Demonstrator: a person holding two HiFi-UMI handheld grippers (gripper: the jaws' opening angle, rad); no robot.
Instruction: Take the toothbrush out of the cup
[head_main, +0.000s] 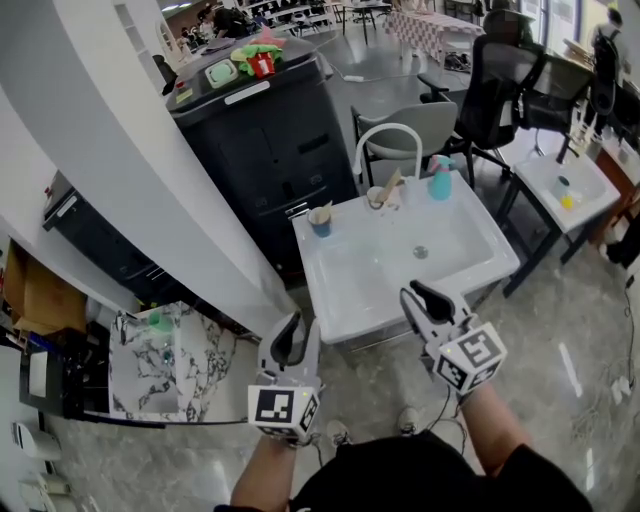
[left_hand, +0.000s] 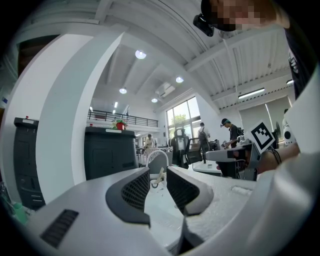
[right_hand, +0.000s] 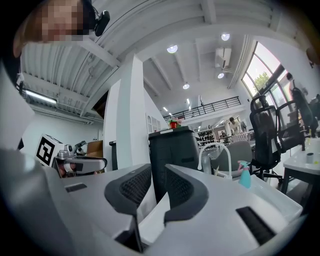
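Note:
A small cup (head_main: 377, 198) with a pale toothbrush (head_main: 391, 184) leaning in it stands at the back of the white sink (head_main: 380, 278), beside the arched tap (head_main: 388, 140). A blue cup (head_main: 320, 221) sits at the sink's back left corner. Both grippers are held in front of the sink's near edge, apart from the cups. My left gripper (head_main: 290, 338) is open and empty. In the left gripper view the toothbrush (left_hand: 159, 176) shows far off through the gap of the left gripper (left_hand: 159, 189). My right gripper (head_main: 424, 301) (right_hand: 158, 189) is also open with nothing in it.
A teal spray bottle (head_main: 440, 178) stands right of the tap. A black cabinet (head_main: 265, 140) is behind the sink on the left, next to a white pillar (head_main: 120, 150). Office chairs (head_main: 500, 90) and a small white table (head_main: 570, 185) stand at the right. A marble-topped shelf (head_main: 150, 365) is at the lower left.

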